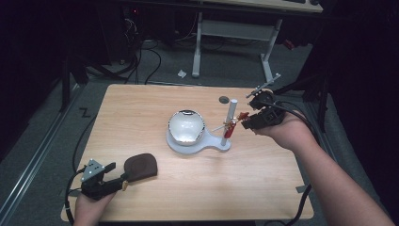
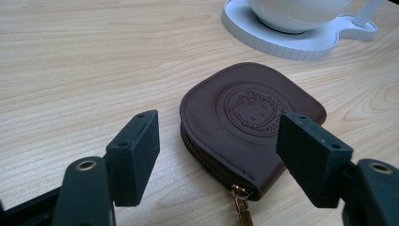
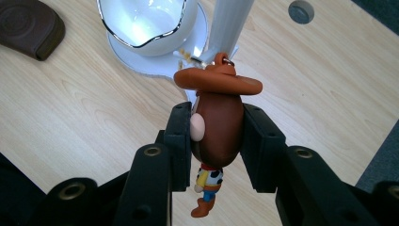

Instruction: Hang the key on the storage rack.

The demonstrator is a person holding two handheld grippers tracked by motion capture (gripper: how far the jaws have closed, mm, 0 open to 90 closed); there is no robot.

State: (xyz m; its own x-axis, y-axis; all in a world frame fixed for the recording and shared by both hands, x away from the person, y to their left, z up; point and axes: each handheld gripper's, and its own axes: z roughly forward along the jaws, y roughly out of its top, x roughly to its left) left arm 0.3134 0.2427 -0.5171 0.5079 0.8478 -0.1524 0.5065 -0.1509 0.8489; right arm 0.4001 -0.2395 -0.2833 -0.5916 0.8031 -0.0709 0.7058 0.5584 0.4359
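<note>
Wooden table (image 1: 141,108); right gripper (image 3: 217,141) fingers clamp cowboy figurine (image 3: 217,127); left gripper (image 2: 216,155) fingers apart.

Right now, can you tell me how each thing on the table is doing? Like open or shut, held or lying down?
Brown pouch: zipped shut, lying flat, untouched.
Cowboy figure: gripped by the head, hanging at the white post.
White bowl: upright on the white stand, looks empty.
White stand: flat on the table, post upright.
Left gripper: open, fingers either side of the pouch.
Right gripper: shut on the cowboy figure.
</note>
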